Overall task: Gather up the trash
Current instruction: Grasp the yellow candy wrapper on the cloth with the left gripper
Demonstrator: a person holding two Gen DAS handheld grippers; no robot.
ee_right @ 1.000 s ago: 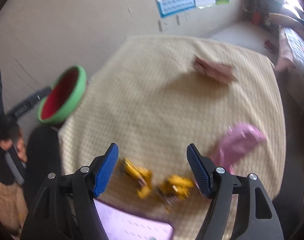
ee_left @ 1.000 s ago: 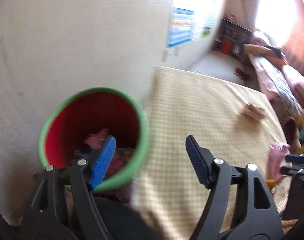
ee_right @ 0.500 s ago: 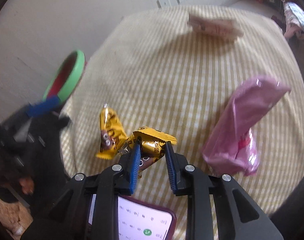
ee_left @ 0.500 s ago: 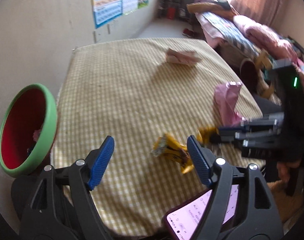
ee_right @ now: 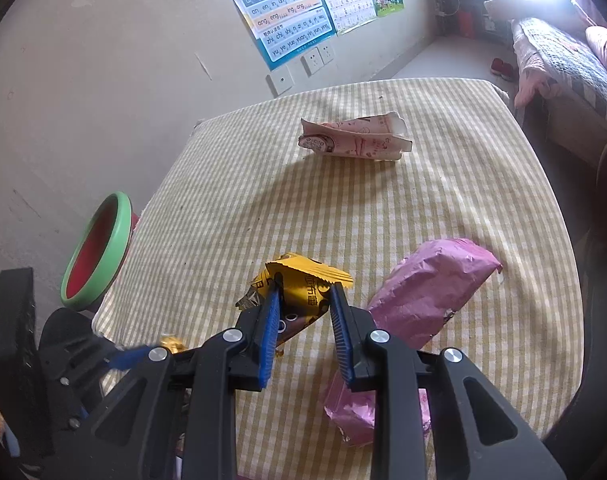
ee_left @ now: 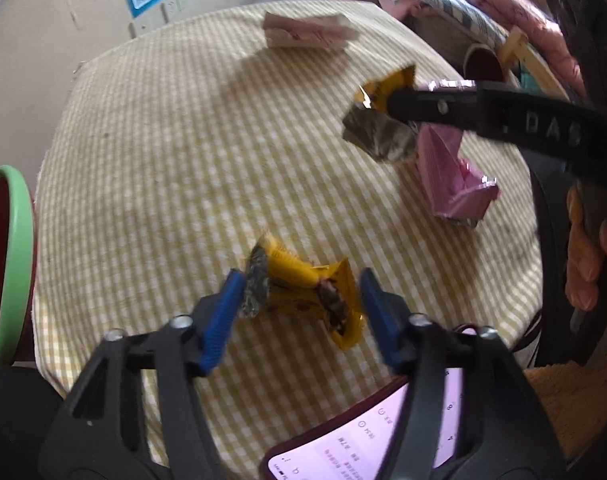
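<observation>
Right now we're mid-pickup w/ both tools. Our right gripper point(ee_right: 303, 300) is clamped on a yellow snack wrapper point(ee_right: 303, 284), lifted clear of the cloth in the left wrist view. Our left gripper point(ee_left: 297, 300) has just been closing; a second yellow wrapper point(ee_left: 303, 288) sits between its blue pads, the left pad about touching the wrapper's crumpled end, the right pad just short, so no grip yet.

Next, we'd judge: finish the squeeze on the left, then carry both wrappers to the red bin w/ green rim point(ee_right: 97, 252), which stands off the table's left edge, near the wall. Light foil could slip or spring out.

Still to collect: a pink foil bag point(ee_right: 419, 304) just beside the right tool, and a pink-and-white carton point(ee_right: 355, 138) lying flat at the far side.

Surface is a yellow-checked tablecloth point(ee_right: 383, 208). A phone point(ee_left: 363, 452) lies at the near edge. Room: pinyin wall chart point(ee_right: 283, 12), bed w/ patterned blankets point(ee_right: 563, 64).
</observation>
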